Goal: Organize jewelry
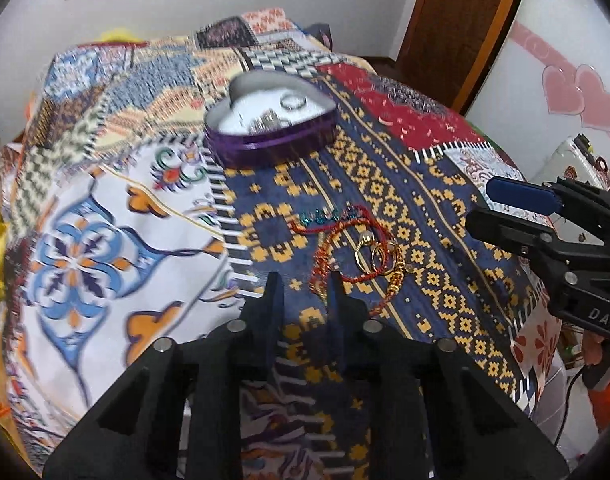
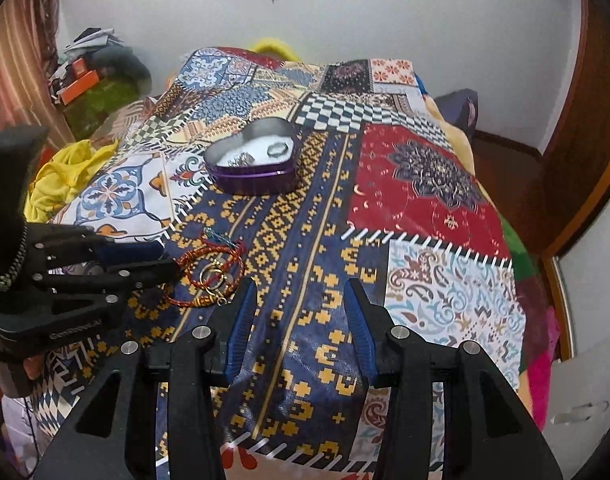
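Mostly patchwork bedspread (image 2: pixel 425 184) w/ purple heart tin (image 2: pixel 252 168), white walls (image 2: pixel 385 12).

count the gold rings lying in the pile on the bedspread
2 that I can make out: one gold ring and a second overlapping it, both among the red cords near the left tongs. More may be hidden.

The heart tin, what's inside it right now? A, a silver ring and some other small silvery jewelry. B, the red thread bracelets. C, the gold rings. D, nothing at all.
A: the heart tin holds a silver ring and a small silvery piece, while the red bracelets and gold rings lie on the cloth nearer the camera.
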The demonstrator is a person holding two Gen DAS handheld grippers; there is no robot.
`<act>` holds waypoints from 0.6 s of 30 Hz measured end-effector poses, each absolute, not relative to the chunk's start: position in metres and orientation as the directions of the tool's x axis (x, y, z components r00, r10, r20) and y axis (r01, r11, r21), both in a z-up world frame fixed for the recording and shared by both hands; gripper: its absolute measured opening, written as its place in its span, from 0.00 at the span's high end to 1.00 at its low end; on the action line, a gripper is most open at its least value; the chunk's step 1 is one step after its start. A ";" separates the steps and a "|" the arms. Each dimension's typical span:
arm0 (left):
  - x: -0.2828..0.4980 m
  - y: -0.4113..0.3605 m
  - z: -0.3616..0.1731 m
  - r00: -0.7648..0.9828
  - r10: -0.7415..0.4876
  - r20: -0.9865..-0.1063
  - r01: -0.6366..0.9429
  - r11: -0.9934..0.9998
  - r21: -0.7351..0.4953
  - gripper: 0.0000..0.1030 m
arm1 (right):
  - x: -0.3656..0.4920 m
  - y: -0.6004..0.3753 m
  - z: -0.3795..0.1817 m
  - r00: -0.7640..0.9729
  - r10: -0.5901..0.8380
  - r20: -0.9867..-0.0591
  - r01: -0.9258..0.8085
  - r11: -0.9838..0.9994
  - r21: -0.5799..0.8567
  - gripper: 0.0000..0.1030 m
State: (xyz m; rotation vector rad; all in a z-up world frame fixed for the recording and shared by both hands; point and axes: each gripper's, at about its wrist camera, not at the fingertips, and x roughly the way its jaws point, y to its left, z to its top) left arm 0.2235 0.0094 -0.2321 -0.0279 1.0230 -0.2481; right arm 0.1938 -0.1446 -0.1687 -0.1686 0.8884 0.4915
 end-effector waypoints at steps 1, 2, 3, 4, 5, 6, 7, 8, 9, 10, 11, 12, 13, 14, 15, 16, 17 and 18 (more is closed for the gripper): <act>0.225 0.009 -0.233 0.500 -0.221 -0.837 0.187 0.972 -0.144 0.83 | 0.194 -0.146 -0.170 0.526 0.342 -0.779 -0.476 0.877 0.064 0.60; 0.226 0.009 -0.234 0.499 -0.220 -0.838 0.185 0.972 -0.146 0.91 | 0.194 -0.146 -0.171 0.523 0.343 -0.780 -0.476 0.877 0.067 0.60; 0.227 0.009 -0.234 0.496 -0.221 -0.840 0.183 0.972 -0.148 0.94 | 0.194 -0.147 -0.172 0.520 0.344 -0.781 -0.476 0.877 0.070 0.60; 0.228 0.010 -0.233 0.492 -0.231 -0.839 0.182 0.970 -0.160 0.94 | 0.195 -0.147 -0.173 0.519 0.345 -0.782 -0.476 0.877 0.071 0.60; 0.229 0.010 -0.232 0.491 -0.244 -0.837 0.184 0.967 -0.174 0.95 | 0.194 -0.148 -0.173 0.517 0.346 -0.783 -0.476 0.876 0.073 0.60; 0.228 0.011 -0.231 0.491 -0.254 -0.833 0.186 0.965 -0.185 0.95 | 0.194 -0.148 -0.174 0.516 0.347 -0.783 -0.476 0.876 0.074 0.60; 0.227 0.011 -0.229 0.497 -0.257 -0.829 0.187 0.964 -0.187 0.95 | 0.194 -0.147 -0.174 0.515 0.348 -0.783 -0.477 0.876 0.076 0.60; 0.226 0.010 -0.225 0.507 -0.256 -0.823 0.188 0.965 -0.184 0.95 | 0.194 -0.147 -0.174 0.514 0.350 -0.783 -0.477 0.875 0.078 0.60; 0.224 0.010 -0.221 0.519 -0.255 -0.816 0.189 0.965 -0.181 0.95 | 0.193 -0.146 -0.174 0.512 0.353 -0.783 -0.478 0.874 0.081 0.60; 0.221 0.011 -0.216 0.532 -0.257 -0.807 0.190 0.965 -0.181 0.95 | 0.193 -0.146 -0.174 0.511 0.355 -0.783 -0.480 0.873 0.082 0.60; 0.220 0.012 -0.210 0.545 -0.260 -0.797 0.192 0.964 -0.183 0.95 | 0.193 -0.145 -0.174 0.510 0.355 -0.783 -0.481 0.873 0.082 0.60; 0.217 0.013 -0.204 0.560 -0.261 -0.786 0.193 0.964 -0.182 0.95 | 0.194 -0.144 -0.175 0.510 0.355 -0.783 -0.482 0.872 0.081 0.60; 0.213 0.014 -0.197 0.577 -0.259 -0.775 0.193 0.965 -0.179 0.95 | 0.193 -0.144 -0.174 0.511 0.355 -0.783 -0.485 0.871 0.079 0.60; 0.212 0.016 -0.192 0.590 -0.257 -0.766 0.192 0.965 -0.175 0.95 | 0.193 -0.143 -0.174 0.510 0.356 -0.783 -0.486 0.870 0.079 0.60; 0.208 0.018 -0.184 0.610 -0.252 -0.751 0.191 0.967 -0.169 0.95 | 0.193 -0.141 -0.174 0.509 0.358 -0.783 -0.488 0.869 0.080 0.60; 0.206 0.021 -0.179 0.625 -0.247 -0.741 0.188 0.968 -0.165 0.95 | 0.192 -0.140 -0.173 0.508 0.361 -0.782 -0.490 0.868 0.082 0.60; 0.205 0.024 -0.174 0.637 -0.243 -0.732 0.184 0.970 -0.162 0.95 | 0.192 -0.138 -0.173 0.508 0.362 -0.782 -0.492 0.867 0.083 0.60; 0.202 0.027 -0.169 0.650 -0.238 -0.722 0.179 0.971 -0.159 0.95 | 0.191 -0.137 -0.172 0.507 0.364 -0.781 -0.494 0.865 0.082 0.60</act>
